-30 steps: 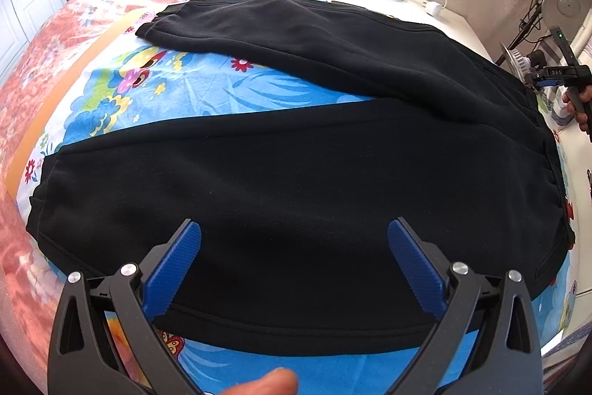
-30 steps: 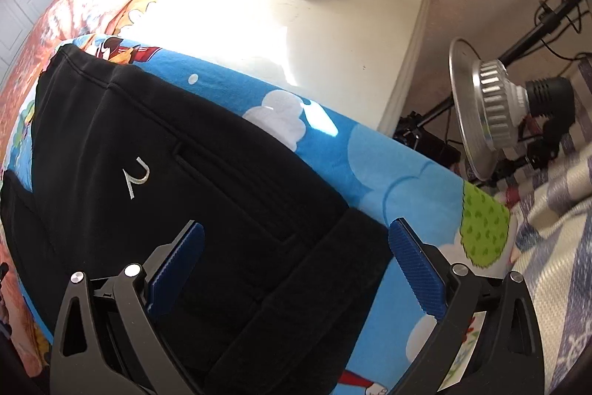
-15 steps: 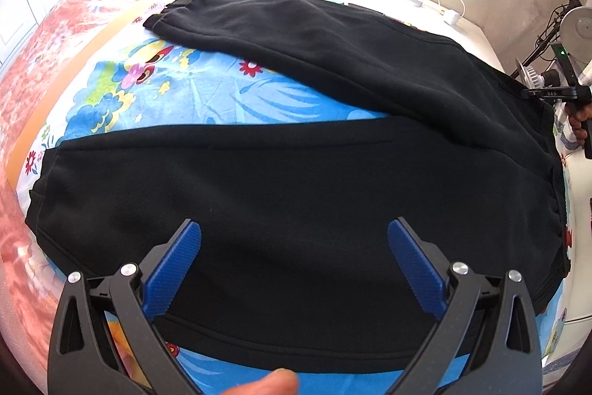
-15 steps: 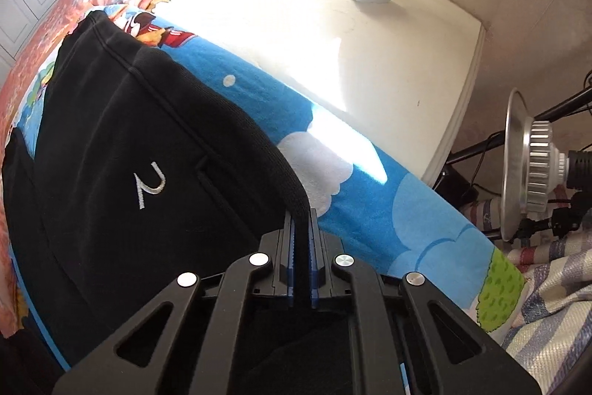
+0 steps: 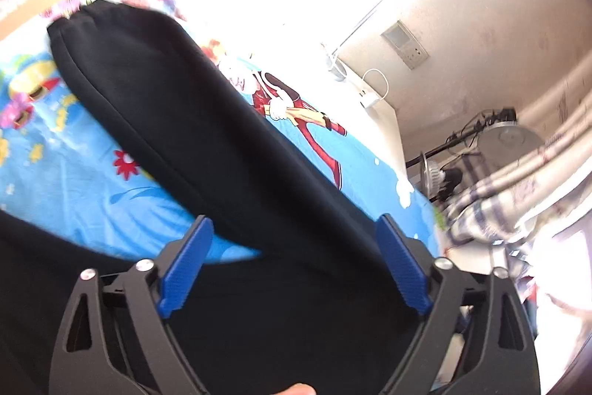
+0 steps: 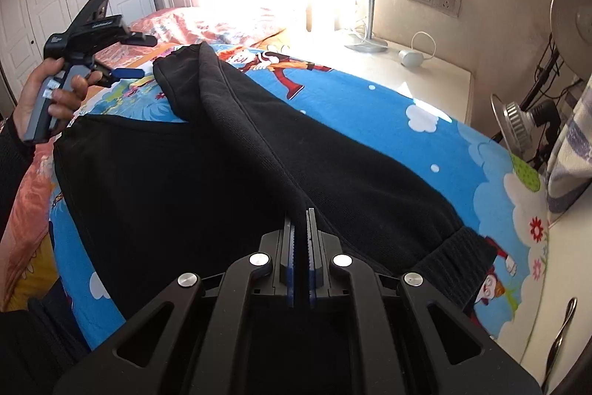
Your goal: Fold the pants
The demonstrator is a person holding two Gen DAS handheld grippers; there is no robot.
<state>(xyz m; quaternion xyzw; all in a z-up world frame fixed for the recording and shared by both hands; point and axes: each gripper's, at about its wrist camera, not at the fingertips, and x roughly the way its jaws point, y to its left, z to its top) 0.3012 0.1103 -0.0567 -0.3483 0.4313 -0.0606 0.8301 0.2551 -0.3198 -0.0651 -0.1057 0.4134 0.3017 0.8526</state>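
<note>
Right gripper (image 6: 300,239): my fingers are pressed together on a raised fold of the black pants (image 6: 207,180), the cloth running up from between the pads as a ridge.
Left gripper (image 5: 292,265): my fingers stand apart and have just been closing somewhat; they pinch nothing (black cloth lies beyond and below them, not between the pads). The right wrist view shows this gripper (image 6: 122,56) held in a hand (image 6: 48,99) above the bed, to the far left of my right fingers.
Pants: spread on the bed over a blue cartoon sheet (image 6: 388,121); one leg stretches away ahead of my right fingers, the other lies to their left, and the ribbed waistband (image 6: 455,265) sits just right of them.
Pants, left view (image 5: 207,143): a leg runs diagonally away ahead of my left fingers, with blue sheet (image 5: 74,180) showing to its left.
Surroundings: a white nightstand (image 6: 436,80) beyond the bed, far ahead and right of my right fingers, carrying a lamp base (image 6: 366,43).
</note>
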